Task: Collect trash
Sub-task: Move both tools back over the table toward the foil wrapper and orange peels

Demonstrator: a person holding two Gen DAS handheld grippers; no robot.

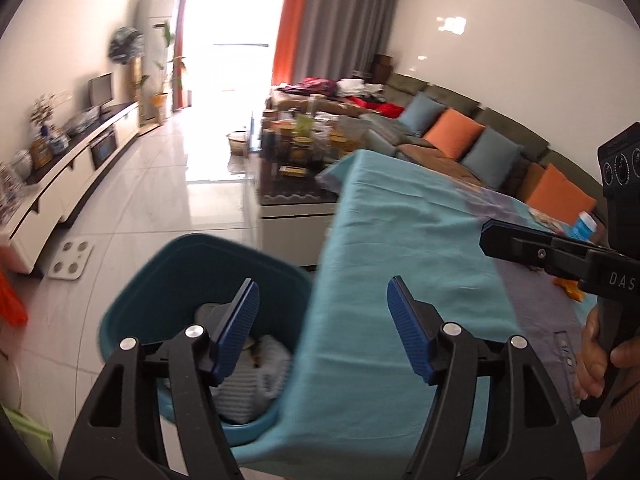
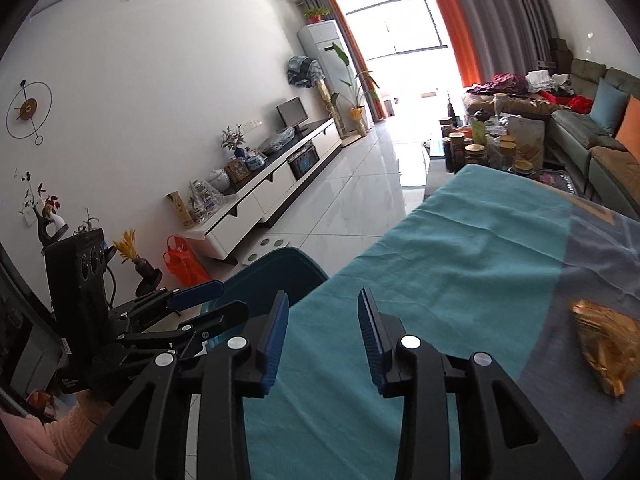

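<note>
Left wrist view: the left gripper (image 1: pixel 324 320) is hanging with its jaws wide apart and nothing between them, over the rim where the teal bin (image 1: pixel 192 264) is standing against the edge of the teal tablecloth (image 1: pixel 400 240). Crumpled pale trash (image 1: pixel 256 376) is lying inside the bin. A drop appears to be finishing here, so the step in hand looks like turning back to the table for more. Beyond the bin, on the far side of the cloth, the right gripper (image 1: pixel 516 240) is reaching across, with a small blue-and-white container (image 1: pixel 585 226) just behind it.

Right wrist view: the right gripper (image 2: pixel 323 336) is standing partly open and empty above the cloth, the bin's rim (image 2: pixel 280 276) showing just to its left. Only this view is showing a golden crumpled wrapper (image 2: pixel 608 344), lying on the cloth well apart from the bin. The next move likely calls for swinging toward it and closing on its crinkled edge. The bin's contents are hidden here.
</note>
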